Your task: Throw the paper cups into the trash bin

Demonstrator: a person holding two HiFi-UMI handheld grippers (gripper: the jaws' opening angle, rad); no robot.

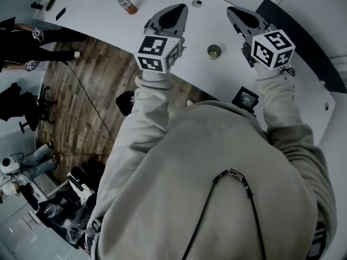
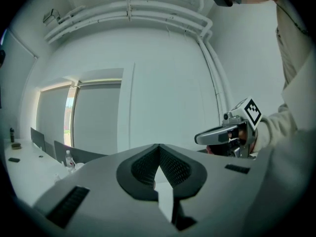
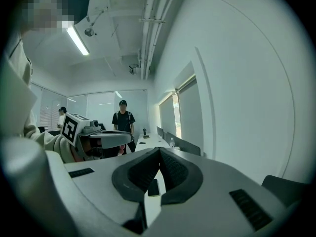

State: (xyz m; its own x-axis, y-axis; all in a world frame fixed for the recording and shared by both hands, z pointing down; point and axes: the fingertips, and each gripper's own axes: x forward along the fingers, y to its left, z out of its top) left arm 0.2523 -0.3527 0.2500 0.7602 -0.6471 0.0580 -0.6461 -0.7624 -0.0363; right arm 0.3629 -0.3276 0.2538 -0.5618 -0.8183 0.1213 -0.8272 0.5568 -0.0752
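A paper cup [image 1: 213,51] stands upright on the white table [image 1: 97,10], between my two grippers and a little nearer to me than their tips. My left gripper [image 1: 181,8] is held out level over the table with its jaws shut and nothing in them; in its own view the tips [image 2: 158,147] meet. To the cup's right my right gripper [image 1: 234,11] is also shut and empty, its tips [image 3: 159,150] touching. Each gripper sees the other beside it: the right gripper [image 2: 222,132], the left gripper [image 3: 106,138]. No trash bin shows for certain.
A small bottle [image 1: 127,5] stands further along the table. A dark phone [image 3: 153,187] lies on the table under the right jaws. A black device [image 1: 245,97] sits at the near edge. A dark round object [image 1: 126,102] is on the wooden floor. A person [image 3: 122,120] stands beyond the table.
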